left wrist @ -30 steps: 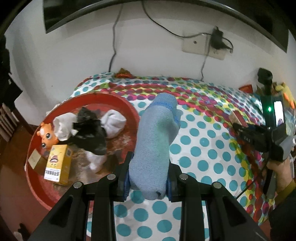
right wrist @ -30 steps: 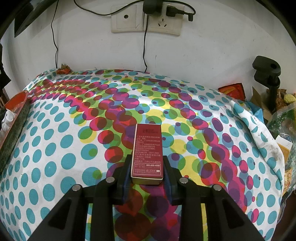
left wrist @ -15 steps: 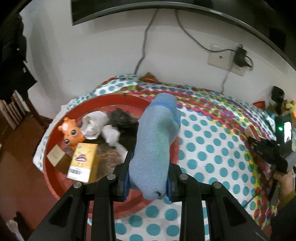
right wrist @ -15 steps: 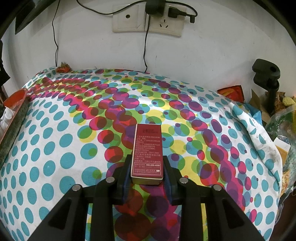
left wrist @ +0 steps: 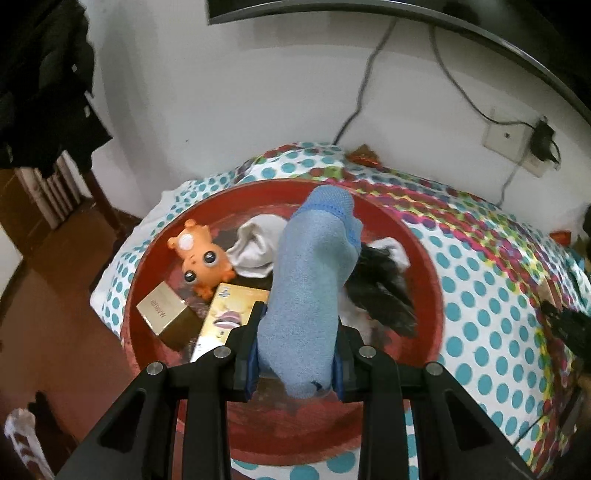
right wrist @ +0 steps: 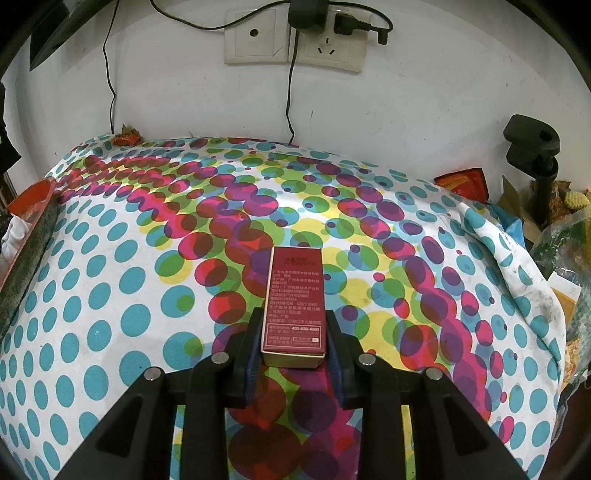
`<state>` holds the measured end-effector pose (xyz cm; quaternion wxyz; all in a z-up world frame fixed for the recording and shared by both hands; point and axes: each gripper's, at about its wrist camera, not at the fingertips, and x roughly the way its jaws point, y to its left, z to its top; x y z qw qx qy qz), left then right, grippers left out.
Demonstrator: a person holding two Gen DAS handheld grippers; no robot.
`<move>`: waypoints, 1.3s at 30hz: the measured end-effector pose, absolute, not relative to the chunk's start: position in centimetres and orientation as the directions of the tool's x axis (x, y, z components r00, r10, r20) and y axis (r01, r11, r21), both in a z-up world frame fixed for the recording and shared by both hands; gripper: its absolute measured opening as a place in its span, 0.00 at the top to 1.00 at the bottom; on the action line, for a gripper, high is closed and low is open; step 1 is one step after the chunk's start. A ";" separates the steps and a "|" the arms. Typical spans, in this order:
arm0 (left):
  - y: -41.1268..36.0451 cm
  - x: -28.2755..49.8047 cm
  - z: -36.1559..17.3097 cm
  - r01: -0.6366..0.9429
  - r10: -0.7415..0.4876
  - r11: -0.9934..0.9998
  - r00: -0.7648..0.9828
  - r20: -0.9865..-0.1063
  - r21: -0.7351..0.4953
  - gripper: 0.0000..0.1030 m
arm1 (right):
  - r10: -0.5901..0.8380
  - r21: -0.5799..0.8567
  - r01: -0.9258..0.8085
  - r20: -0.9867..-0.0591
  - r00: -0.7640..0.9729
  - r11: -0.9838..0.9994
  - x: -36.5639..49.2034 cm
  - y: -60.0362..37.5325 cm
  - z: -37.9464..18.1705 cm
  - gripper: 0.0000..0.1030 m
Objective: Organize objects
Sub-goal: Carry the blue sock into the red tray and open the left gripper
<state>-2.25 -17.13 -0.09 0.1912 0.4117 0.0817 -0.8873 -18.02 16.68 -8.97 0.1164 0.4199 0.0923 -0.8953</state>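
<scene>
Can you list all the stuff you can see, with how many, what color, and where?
blue sock: 1, light blue, held over the tray
red box: 1, dark red, held over the cloth
tray: 1, red, round, on the cloth
toy animal: 1, orange, in tray
gold box: 1, in tray
yellow box: 1, in tray
white cloths: in tray
tablecloth: 1, spotted
wall sockets: white, on wall
left gripper: black, jaws shut on sock
right gripper: black, jaws shut on box
</scene>
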 end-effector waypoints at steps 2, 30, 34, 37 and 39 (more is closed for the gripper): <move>-17.9 -2.3 -0.4 0.419 -0.272 -0.908 -0.582 -0.766 0.004 0.73 | -0.134 -0.063 0.287 -0.774 -0.619 -0.956 -18.0 16.7 -9.0 0.70; -20.9 -4.3 -3.6 0.415 -0.278 -0.909 -0.529 -0.802 0.041 0.69 | -0.123 -0.086 0.294 -0.772 -0.624 -0.952 -18.1 16.6 -8.9 0.70; -20.8 -4.3 -3.8 0.399 -0.286 -0.915 -0.530 -0.798 0.063 0.66 | -0.123 -0.087 0.296 -0.772 -0.624 -0.951 -18.1 16.6 -8.9 0.69; -20.8 -4.3 -4.0 0.390 -0.279 -0.918 -0.527 -0.803 0.063 0.58 | -0.122 -0.089 0.296 -0.771 -0.624 -0.951 -18.1 16.6 -8.9 0.69; -20.8 -4.2 -4.0 0.383 -0.281 -0.921 -0.531 -0.799 0.069 0.53 | -0.122 -0.090 0.297 -0.771 -0.625 -0.951 -18.1 16.7 -8.9 0.69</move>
